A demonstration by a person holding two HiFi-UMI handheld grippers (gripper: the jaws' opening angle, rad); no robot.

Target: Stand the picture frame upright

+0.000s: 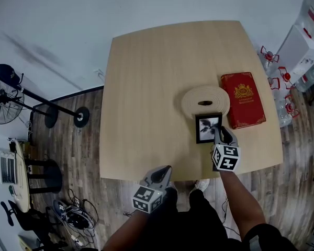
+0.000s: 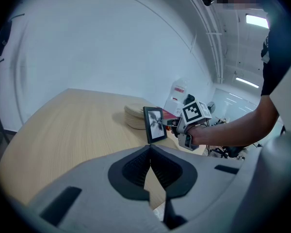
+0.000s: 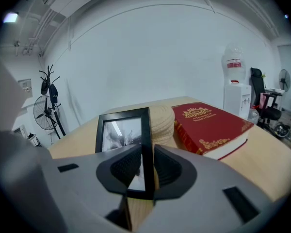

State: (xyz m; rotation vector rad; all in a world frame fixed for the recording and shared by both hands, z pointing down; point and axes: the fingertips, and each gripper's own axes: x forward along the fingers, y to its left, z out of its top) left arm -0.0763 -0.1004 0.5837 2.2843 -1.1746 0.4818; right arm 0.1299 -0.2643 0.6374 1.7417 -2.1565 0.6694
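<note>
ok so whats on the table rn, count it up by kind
picture frame: 1
red book: 1
round beige woven stack: 1
total: 3

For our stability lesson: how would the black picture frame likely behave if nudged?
Probably tips easily: the picture frame is thin and stands on a narrow edge. Likely stiff, since the right gripper holds it by one side without sagging.
</note>
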